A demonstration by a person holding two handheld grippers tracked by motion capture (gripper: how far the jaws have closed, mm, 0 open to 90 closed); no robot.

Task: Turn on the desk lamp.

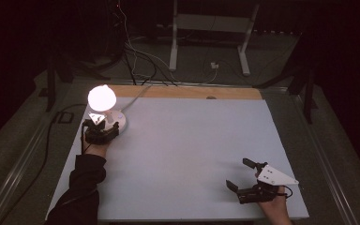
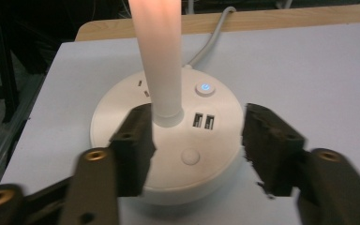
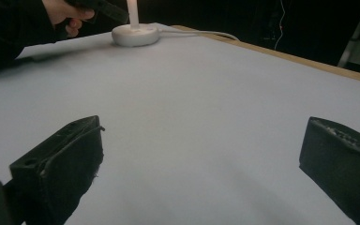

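Item: lit lamp point(image 1: 104, 108) at worktop point(image 1: 192, 154) far-left corner, my left claw point(image 2: 194, 145) spread around its base, right claw point(image 1: 245, 174) spread, idle; switching apparently done, I judge.

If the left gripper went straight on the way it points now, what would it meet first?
Most likely the lamp stem: the left gripper hangs open over the round lamp base, and the stem rises just ahead between its jaws, slightly left of centre. Depth is unclear.

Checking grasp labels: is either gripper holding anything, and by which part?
Nothing is held. The left gripper is open astride the lamp base; the right gripper is open over bare table.
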